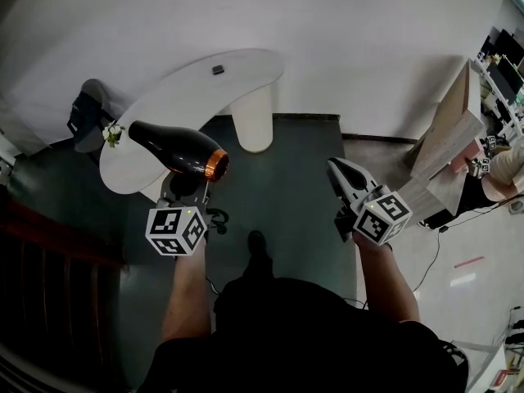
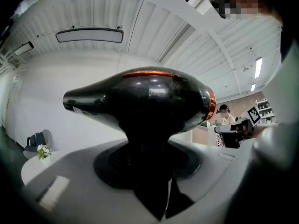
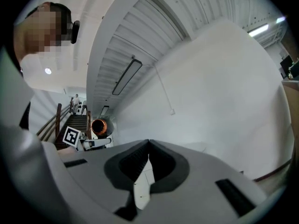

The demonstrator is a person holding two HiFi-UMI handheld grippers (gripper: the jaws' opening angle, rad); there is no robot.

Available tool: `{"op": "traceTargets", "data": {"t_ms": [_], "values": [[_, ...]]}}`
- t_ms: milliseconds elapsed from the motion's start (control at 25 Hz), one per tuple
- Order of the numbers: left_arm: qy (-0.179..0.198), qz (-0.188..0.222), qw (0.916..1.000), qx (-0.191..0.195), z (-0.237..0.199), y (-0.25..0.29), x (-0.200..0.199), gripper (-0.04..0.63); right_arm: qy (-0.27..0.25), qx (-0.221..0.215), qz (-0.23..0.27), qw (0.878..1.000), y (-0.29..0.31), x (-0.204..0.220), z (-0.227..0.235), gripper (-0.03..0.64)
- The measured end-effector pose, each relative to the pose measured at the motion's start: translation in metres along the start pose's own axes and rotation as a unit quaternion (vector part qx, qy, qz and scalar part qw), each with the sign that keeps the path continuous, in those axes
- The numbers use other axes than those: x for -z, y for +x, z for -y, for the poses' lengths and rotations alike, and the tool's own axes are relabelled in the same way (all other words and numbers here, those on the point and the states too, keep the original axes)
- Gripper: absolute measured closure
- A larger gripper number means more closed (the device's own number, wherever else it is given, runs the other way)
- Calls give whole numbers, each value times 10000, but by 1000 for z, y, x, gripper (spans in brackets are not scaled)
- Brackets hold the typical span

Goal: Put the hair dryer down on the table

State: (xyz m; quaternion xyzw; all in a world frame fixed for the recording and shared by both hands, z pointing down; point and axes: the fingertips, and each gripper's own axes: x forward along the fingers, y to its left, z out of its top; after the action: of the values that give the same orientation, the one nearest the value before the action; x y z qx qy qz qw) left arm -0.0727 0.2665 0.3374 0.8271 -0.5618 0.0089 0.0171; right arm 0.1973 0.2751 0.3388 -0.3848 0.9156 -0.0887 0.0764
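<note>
A glossy black hair dryer [image 1: 176, 148] with a copper ring at its mouth hangs in the air over the near end of the white curved table [image 1: 205, 88]. My left gripper [image 1: 187, 188] is shut on its handle from below. In the left gripper view the dryer's body [image 2: 140, 101] fills the middle, and its handle runs down between the jaws of the left gripper [image 2: 149, 148]. My right gripper [image 1: 340, 170] is held apart to the right, above the dark floor. Its jaws meet at the tips of the right gripper [image 3: 148, 143] with nothing in them. The dryer's copper mouth [image 3: 98, 126] shows far left there.
On the table lie a small dark object [image 1: 218, 70] and a little bunch of flowers [image 1: 112, 133]. A dark chair [image 1: 86, 109] stands behind its left end. A wooden staircase [image 1: 41, 252] is at the left. A wooden panel and desks [image 1: 450, 137] stand at the right.
</note>
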Motion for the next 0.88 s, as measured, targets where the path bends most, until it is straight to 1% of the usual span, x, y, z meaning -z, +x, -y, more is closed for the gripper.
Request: {"op": "traceTargets", "data": {"t_ms": [240, 400, 640, 880], "values": [[-132, 12, 9998, 120, -22, 54, 10, 425, -63, 112, -140, 9998, 35, 1, 33, 604], [-154, -24, 9997, 212, -45, 94, 19, 425, -24, 199, -261, 9995, 74, 7, 59, 604], [-264, -188, 9991, 261, -94, 151, 28, 425, 176, 193, -505, 9984, 147, 20, 87, 604], [-333, -150, 9991, 210, -154, 190, 23, 425, 32, 98, -541, 9985, 223, 12, 93, 604]]}}
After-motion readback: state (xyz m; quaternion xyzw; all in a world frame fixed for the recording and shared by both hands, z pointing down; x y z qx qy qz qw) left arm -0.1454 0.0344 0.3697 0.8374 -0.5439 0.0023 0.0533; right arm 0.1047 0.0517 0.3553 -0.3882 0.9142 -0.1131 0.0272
